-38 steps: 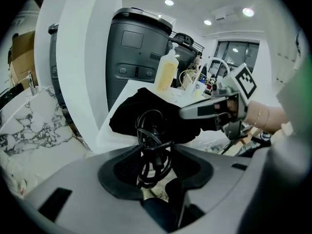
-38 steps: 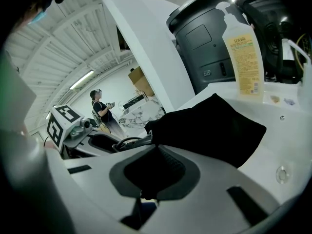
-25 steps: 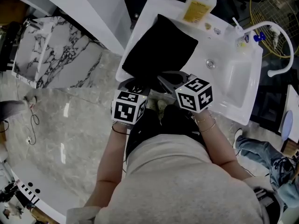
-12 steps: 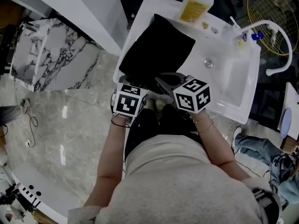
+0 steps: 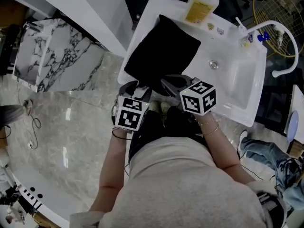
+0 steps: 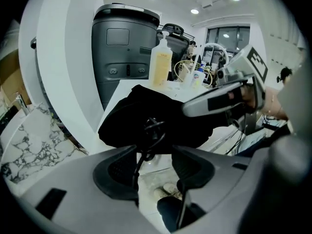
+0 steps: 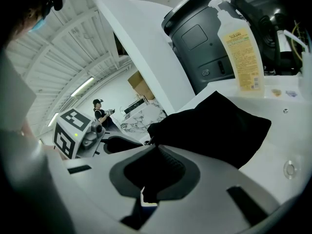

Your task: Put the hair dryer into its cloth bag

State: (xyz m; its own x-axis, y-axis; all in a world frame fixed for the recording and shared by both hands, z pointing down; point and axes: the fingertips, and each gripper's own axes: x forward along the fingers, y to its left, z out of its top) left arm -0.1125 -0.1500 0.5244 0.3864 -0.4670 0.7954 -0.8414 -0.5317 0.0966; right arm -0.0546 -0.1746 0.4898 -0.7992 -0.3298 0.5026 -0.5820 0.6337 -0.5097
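A black cloth bag [image 5: 164,51] lies flat on the white sink counter [image 5: 142,20], its near edge hanging over the front. My right gripper [image 5: 167,83] is shut on that near edge, with black cloth [image 7: 155,172] pinched between its pads. My left gripper [image 5: 134,90] is beside it at the bag's left corner. Its jaws are opening, and the bag's thin drawstring cord [image 6: 146,138] hangs loosely between the pads [image 6: 122,172] without being pressed. No hair dryer shows apart from the bag.
A bottle of yellow liquid [image 5: 202,6] stands at the counter's back. The basin [image 5: 237,80] with its drain [image 5: 214,65] and a white curved faucet [image 5: 285,42] lie to the right. A grey machine [image 6: 124,48] stands behind. Marble floor [image 5: 61,122] spreads left.
My left gripper has drawn slightly back from the bag's edge toward the person's body. The right gripper and the bag have stayed put.
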